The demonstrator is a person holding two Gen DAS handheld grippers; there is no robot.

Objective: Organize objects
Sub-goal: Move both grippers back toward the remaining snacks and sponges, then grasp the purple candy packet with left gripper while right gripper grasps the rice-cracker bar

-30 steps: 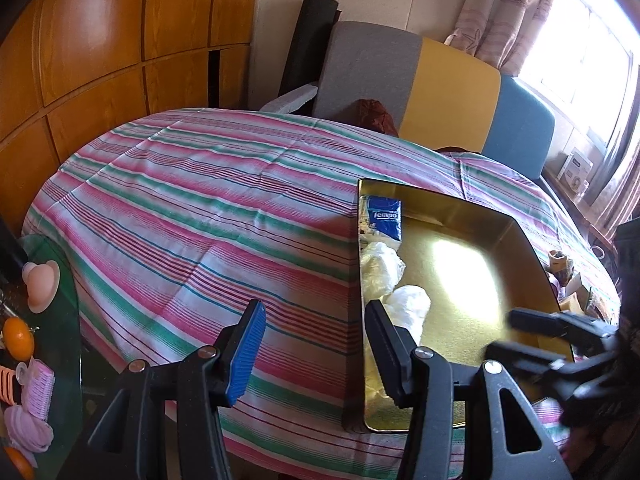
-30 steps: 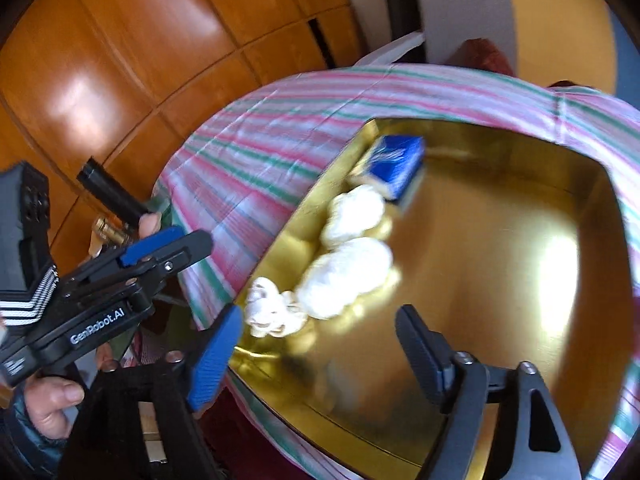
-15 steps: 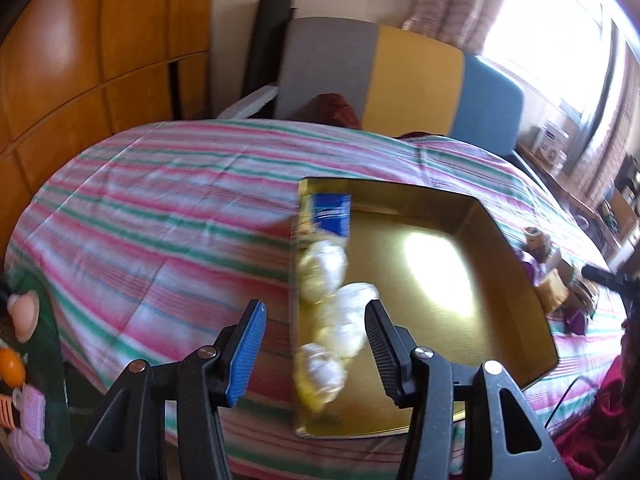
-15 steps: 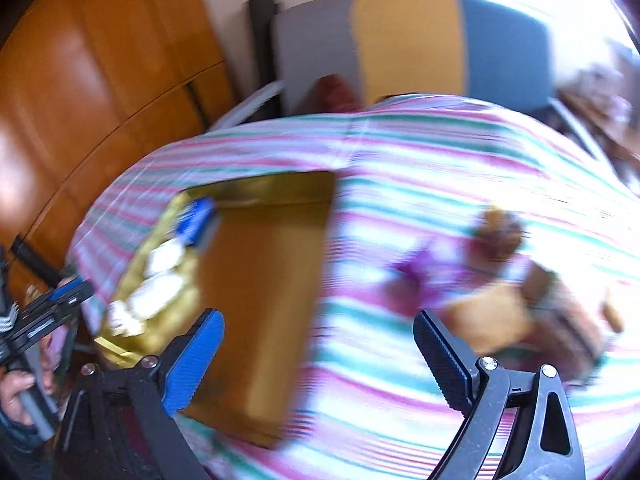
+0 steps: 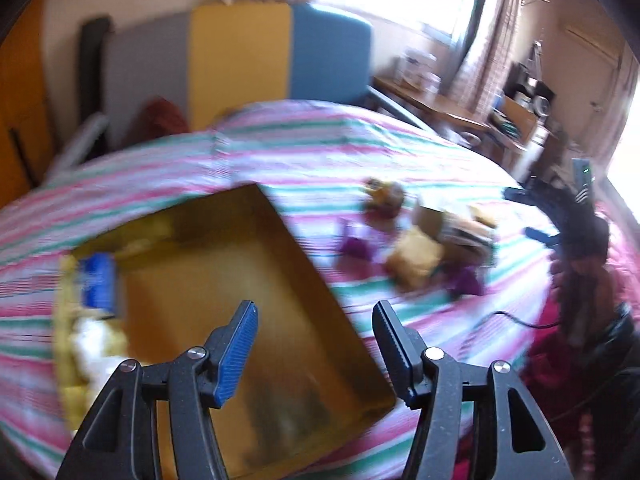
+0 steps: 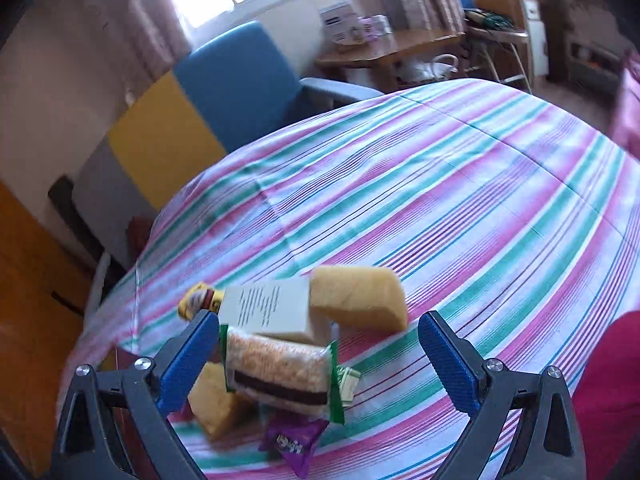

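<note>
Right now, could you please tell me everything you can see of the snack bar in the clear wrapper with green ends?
The snack bar is a pale, grainy block with a dark band along its lower side, sealed in clear film with green crimped ends. It lies tilted in the pile on the striped tablecloth, under a white box, over a purple wrapper, between the right gripper's open jaws.

striped cloth (image 6: pixel 460 208) – blue chair (image 6: pixel 240 80) – curtains (image 5: pixel 496 40)

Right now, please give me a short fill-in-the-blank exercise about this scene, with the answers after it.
1. Both grippers, left gripper and right gripper, are ____.
2. The gold tray lies on a ____ cloth.
3. The packet in the tray's corner is ____ in colour.
4. The snack bar has a ____ wrapper edge.

Answers: open; striped; blue; green
</note>
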